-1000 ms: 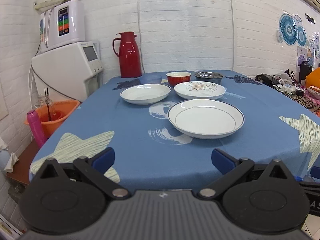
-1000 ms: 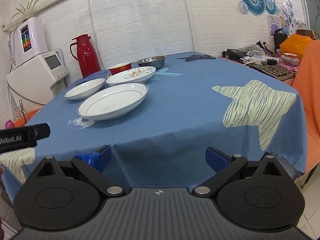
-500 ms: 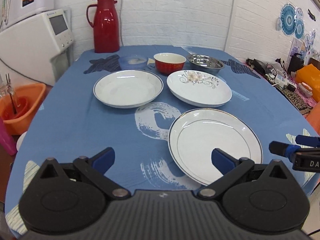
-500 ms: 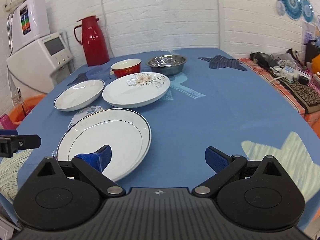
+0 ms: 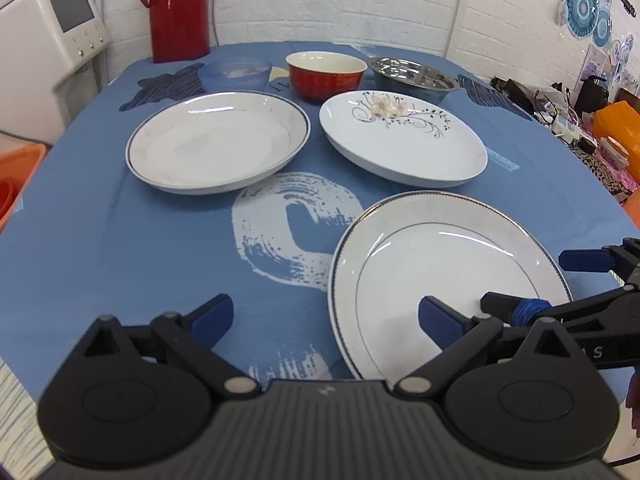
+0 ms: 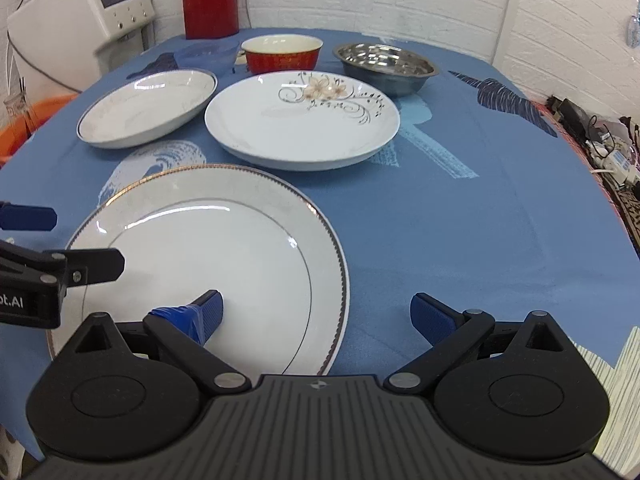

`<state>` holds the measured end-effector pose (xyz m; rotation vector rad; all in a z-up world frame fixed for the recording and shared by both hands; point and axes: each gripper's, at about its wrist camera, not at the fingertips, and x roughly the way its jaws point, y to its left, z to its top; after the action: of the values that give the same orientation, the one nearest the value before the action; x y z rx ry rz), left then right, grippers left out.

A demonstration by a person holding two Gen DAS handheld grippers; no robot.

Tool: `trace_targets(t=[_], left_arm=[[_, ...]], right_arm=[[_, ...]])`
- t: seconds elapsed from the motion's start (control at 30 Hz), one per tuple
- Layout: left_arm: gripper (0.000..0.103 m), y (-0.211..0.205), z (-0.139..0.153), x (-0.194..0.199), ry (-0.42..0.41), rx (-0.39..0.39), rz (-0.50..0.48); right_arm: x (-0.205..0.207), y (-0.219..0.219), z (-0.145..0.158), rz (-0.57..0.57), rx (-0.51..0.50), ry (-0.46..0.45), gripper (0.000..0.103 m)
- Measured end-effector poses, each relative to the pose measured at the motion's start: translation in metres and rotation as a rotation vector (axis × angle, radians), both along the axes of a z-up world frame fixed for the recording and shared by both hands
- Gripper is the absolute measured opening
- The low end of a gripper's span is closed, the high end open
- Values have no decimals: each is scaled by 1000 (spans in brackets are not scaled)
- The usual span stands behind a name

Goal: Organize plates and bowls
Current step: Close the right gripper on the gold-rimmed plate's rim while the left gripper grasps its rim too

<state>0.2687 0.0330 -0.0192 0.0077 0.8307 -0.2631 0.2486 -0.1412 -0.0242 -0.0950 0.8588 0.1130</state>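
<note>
The worktop (image 5: 120, 240), under a blue patterned cloth, carries the dishes. Nearest lies the gold-rimmed plate (image 6: 224, 264); both grippers hang over it, jaws spread wide and holding nothing. The left gripper (image 5: 324, 316) straddles its left rim, the right gripper (image 6: 316, 312) its right rim. Behind sit the flowered plate (image 6: 300, 128) and blue-rimmed plate (image 5: 216, 140), apart. Farther back stand the steel bowl (image 6: 386, 66), red bowl (image 6: 282, 54) and blue bowl (image 5: 235, 73). Only the left wrist view shows the blue bowl clearly.

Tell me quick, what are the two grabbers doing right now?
Left gripper: open, holding nothing, above the tablecloth beside the nearest plate.
Right gripper: open, holding nothing, one finger over that plate.
</note>
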Motion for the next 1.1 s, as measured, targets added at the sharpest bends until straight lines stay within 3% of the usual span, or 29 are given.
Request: trace_targets(t=[0.1,0.5,0.57,0.63,0.67,0.73,0.87,1.1], left_arm=[[93,3,-6,6,38,-25,4],[88,-4,-10,1,10,27,-14],[77,-5,-8,0,-2,17,-32],[40,-8,-5,-2,-10,-10,-65],[31,-9,-4,-2,-1,-36,-82],[26,-10,-4,-1,2,-52,-68],[26,6,-1,-2,31,-119,-47],[26,66,12,-14,18,-50,63]], right_arm=[[9,-10,-3,-13,102,55,91],[11,-11,-1,94,90,62,87],[8,-10,0,123,91,53,79],[6,-8,5,167,107,48,51],[6,-6,8,159,94,57,46],[9,-8,9,144,110,74,43],[3,-1,9,106,128,73,42],[-5,50,10,219,247,72,43]])
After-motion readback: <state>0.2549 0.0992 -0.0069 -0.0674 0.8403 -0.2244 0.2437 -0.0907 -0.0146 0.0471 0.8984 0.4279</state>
